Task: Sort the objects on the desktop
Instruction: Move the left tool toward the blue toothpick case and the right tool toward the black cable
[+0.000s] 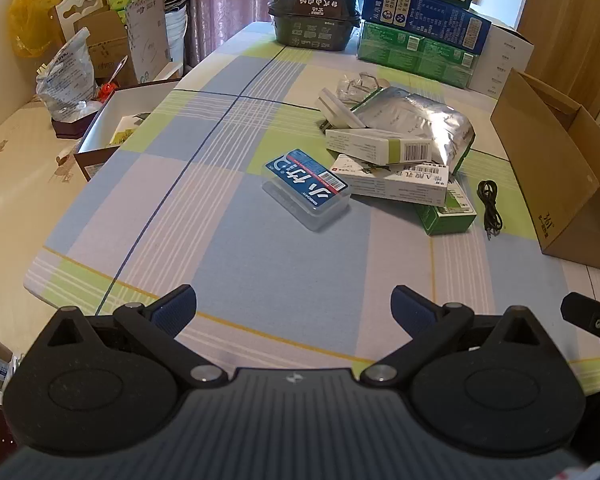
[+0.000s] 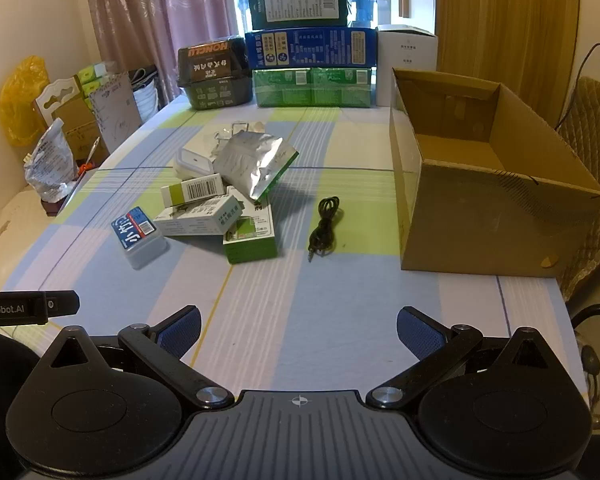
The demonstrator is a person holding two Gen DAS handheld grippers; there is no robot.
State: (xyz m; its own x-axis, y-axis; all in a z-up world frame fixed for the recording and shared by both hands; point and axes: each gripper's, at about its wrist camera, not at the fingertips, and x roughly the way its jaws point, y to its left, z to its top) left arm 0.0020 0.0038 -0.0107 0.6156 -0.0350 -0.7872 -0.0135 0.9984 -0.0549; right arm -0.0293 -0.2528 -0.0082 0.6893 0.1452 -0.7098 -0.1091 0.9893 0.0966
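Note:
A heap of small things lies mid-table: a clear case with a blue label, white medicine boxes, a green box, a silver foil pouch and a coiled black cable. An open cardboard box stands at the right, empty inside. My left gripper hovers open over the near table edge, well short of the heap. My right gripper is open too, with nothing between its blue fingertips.
Stacked cartons and a dark tub line the far edge of the checked tablecloth. Bags and boxes crowd the left side off the table. A padded chair stands at the right.

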